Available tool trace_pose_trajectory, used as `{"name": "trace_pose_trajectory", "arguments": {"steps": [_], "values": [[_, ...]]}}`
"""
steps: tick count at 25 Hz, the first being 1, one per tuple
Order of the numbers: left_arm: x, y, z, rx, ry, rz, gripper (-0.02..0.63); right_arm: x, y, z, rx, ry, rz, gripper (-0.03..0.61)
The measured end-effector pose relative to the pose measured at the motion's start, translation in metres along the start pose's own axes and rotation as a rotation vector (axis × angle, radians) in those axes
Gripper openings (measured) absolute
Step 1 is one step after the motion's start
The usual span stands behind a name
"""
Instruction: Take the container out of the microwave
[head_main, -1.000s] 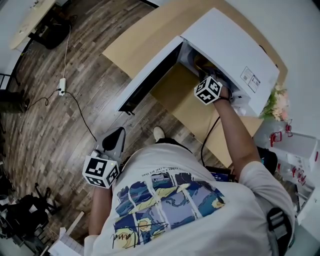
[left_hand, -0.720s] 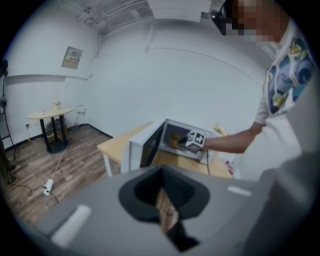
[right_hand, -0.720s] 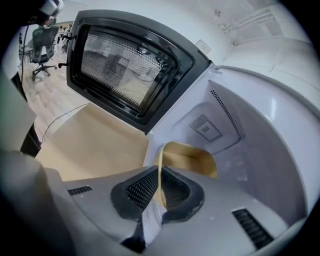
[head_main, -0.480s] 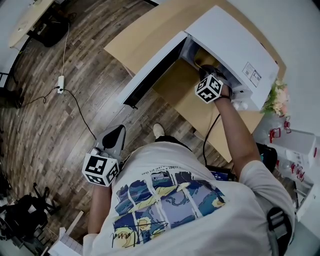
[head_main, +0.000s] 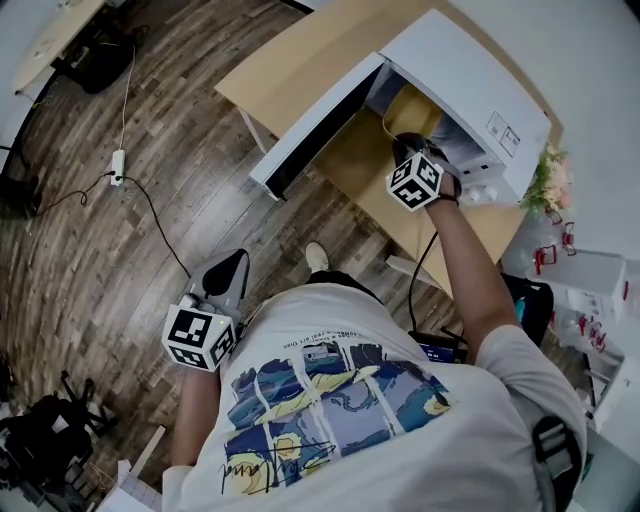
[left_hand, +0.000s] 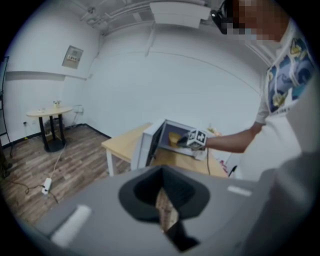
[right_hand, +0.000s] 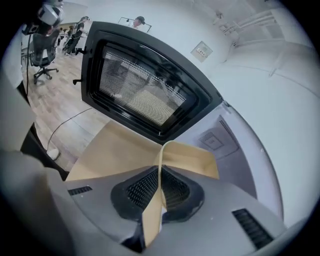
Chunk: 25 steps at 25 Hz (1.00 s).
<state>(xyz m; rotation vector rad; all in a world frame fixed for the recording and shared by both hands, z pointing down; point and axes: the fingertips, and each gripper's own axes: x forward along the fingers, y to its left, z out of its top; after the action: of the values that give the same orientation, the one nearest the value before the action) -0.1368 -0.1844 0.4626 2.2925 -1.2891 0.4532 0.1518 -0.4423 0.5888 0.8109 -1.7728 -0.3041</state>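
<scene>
The white microwave stands on a wooden table with its door swung wide open. A tan paper container sits at the mouth of the cavity. My right gripper is shut on its near rim. In the right gripper view the container's thin wall runs between the jaws of the right gripper, with the door at the left. My left gripper hangs low by my side over the floor, shut and holding nothing. From the left gripper the microwave shows far off.
Flowers stand just right of the microwave. A power strip with a cable lies on the wooden floor at the left. White shelving stands at the right. A small round table is by the far wall.
The right gripper has drawn back a little from the cavity, and more of the tan container shows at the microwave's mouth. The left gripper has stayed where it was.
</scene>
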Motion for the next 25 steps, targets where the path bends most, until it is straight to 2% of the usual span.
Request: {"name": "trace_pose_trajectory", "arguments": {"steps": [25], "values": [[-0.111,-0.009,-0.068,0.039,-0.039,-0.104,0.008,-0.164,0.141,0.079,0.012,-0.072,0.046,0.017]]}}
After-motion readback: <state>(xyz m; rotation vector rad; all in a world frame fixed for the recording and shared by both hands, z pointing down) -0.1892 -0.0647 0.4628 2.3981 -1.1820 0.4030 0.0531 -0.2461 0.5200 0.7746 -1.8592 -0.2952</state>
